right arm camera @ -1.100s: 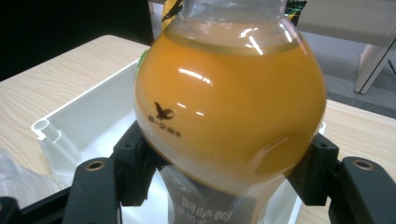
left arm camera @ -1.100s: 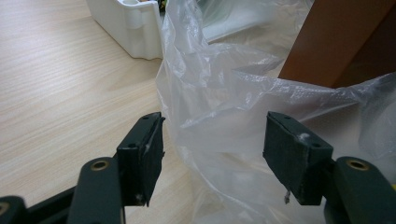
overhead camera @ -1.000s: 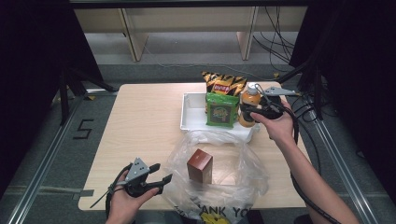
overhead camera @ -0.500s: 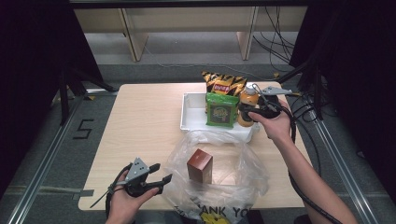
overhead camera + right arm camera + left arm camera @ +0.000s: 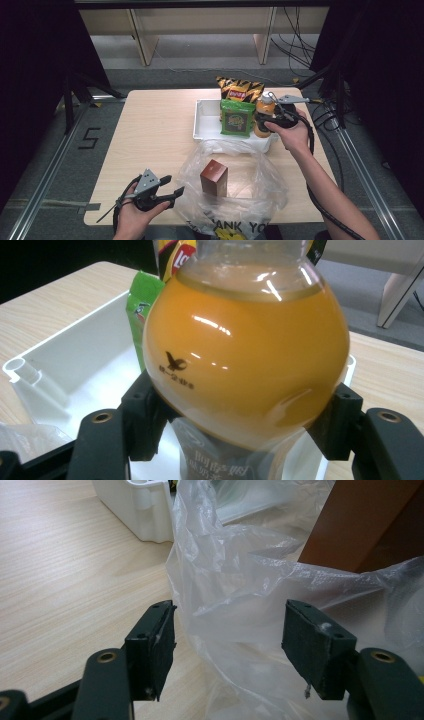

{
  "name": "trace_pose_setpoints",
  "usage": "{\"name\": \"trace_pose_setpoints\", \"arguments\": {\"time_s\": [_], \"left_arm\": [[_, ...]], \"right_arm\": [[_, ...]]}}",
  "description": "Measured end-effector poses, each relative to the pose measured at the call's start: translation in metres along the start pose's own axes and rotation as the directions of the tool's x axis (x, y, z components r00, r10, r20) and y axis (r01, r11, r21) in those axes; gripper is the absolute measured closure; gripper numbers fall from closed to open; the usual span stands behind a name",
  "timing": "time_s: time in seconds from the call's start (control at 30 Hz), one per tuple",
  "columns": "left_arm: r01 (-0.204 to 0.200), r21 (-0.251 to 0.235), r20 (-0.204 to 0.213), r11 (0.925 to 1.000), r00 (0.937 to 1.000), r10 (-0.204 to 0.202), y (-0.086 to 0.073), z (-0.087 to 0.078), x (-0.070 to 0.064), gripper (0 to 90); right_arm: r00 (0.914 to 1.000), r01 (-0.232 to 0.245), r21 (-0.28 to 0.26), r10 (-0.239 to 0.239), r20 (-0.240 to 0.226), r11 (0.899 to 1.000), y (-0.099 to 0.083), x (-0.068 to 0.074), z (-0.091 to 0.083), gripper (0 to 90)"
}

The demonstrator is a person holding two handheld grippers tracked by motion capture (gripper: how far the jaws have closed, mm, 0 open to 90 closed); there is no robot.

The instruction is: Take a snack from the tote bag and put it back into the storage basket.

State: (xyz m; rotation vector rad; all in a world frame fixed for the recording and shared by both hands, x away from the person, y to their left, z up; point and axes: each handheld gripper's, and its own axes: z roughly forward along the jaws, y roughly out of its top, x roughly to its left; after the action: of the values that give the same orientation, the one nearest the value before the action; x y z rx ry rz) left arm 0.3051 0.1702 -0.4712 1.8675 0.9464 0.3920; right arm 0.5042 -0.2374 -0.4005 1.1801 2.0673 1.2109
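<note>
Right gripper (image 5: 240, 440) has closed in on the bottle (image 5: 245, 355) since a second ago.

Your left gripper (image 5: 227, 650) is unchanged: jaws wide, empty, bag (image 5: 235, 172) edge between them, box (image 5: 214, 176) beyond. Ahead of your right jaws, the bottle stands in the tray (image 5: 202, 125); they clamp its waist, so lifting looks next.

At the frame's upper right, an orange juice bottle (image 5: 263, 117) stands beside a green packet (image 5: 237, 118) and a yellow-and-black striped chip bag (image 5: 239, 89) in a white tray (image 5: 204, 125). Lower centre, a reddish-brown box (image 5: 214, 177) sits in clear plastic bag (image 5: 260, 175) on pale wood-grain table (image 5: 150, 135).
</note>
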Motion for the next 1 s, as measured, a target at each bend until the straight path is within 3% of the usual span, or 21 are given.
{"name": "trace_pose_setpoints", "arguments": {"time_s": [0.1,0.13,0.23,0.3,0.37,0.4,0.47,0.63,0.7,0.83,0.87,0.9,0.93,0.97,1.0], "left_arm": [[0.012,-0.003,0.002,0.9999,0.9999,-0.012,0.0,0.0,0.0,37.3],[0.012,-0.003,0.002,0.9999,0.9999,-0.012,0.0,0.0,0.0,37.3],[-0.001,0.001,-0.001,1.0,1.0,0.001,0.0,0.0,0.0,37.3],[0.011,-0.001,0.003,0.9999,0.9999,-0.011,0.0,0.0,0.0,37.2],[0.006,-0.001,0.001,1.0,1.0,-0.006,0.0,0.0,0.0,37.3],[0.006,0.002,-0.002,1.0,1.0,-0.006,0.0,0.0,-0.001,37.2],[0.003,0.003,0.0,1.0,1.0,-0.003,0.0,0.001,-0.001,37.2],[-0.003,0.005,-0.001,1.0,1.0,0.003,0.0,0.0,-0.001,37.2],[0.009,0.003,0.0,1.0,1.0,-0.009,-0.001,0.001,-0.001,37.2],[0.01,0.006,-0.001,0.9999,1.0,-0.01,0.0,0.0,-0.001,37.2],[0.007,0.007,-0.001,1.0,1.0,-0.007,0.0,0.0,-0.001,37.2],[0.007,0.007,0.0,1.0,1.0,-0.007,0.0,0.0,-0.001,37.2],[0.008,0.006,-0.002,0.9999,1.0,-0.008,0.0,0.0,-0.001,37.2],[0.008,0.007,-0.002,0.9999,1.0,-0.008,-0.001,0.0,-0.001,37.2],[0.008,0.007,-0.002,0.9999,1.0,-0.008,0.0,0.0,-0.001,37.2]], "right_arm": [[0.9998,0.019,0.012,-0.019,0.005,1.0,0.0,-0.003,0.002,35.7],[0.9998,0.014,0.015,-0.013,-0.011,1.0,-0.001,-0.003,0.003,35.7],[0.9999,0.002,0.012,-0.002,0.011,1.0,-0.003,-0.003,0.006,35.5],[0.9999,-0.014,0.035,0.014,-0.002,0.999,-0.004,-0.002,0.006,35.4],[0.9998,0.009,0.024,-0.009,0.018,1.0,-0.006,-0.005,0.009,35.4],[0.9999,-0.011,0.036,0.011,0.004,0.999,-0.006,-0.003,0.008,35.3],[0.9999,0.004,0.047,-0.004,0.013,0.999,-0.007,-0.005,0.009,35.2],[0.9999,-0.009,0.045,0.008,0.009,0.999,-0.011,-0.004,0.012,35.0],[0.9999,-0.013,0.077,0.013,0.006,0.997,-0.011,-0.004,0.011,34.9],[0.9996,0.027,0.073,-0.028,0.01,0.997,-0.011,-0.007,0.013,34.9],[0.9998,0.016,0.056,-0.017,0.011,0.998,-0.012,-0.006,0.015,34.9],[1.0,0.003,0.077,-0.004,0.004,0.997,-0.011,-0.005,0.014,34.8],[0.9995,-0.032,0.075,0.032,0.007,0.997,-0.012,-0.002,0.015,34.9],[0.9995,0.03,0.067,-0.031,0.011,0.997,-0.013,-0.007,0.016,34.8],[0.9999,0.007,0.072,-0.007,0.008,0.997,-0.013,-0.005,0.016,34.8]]}}
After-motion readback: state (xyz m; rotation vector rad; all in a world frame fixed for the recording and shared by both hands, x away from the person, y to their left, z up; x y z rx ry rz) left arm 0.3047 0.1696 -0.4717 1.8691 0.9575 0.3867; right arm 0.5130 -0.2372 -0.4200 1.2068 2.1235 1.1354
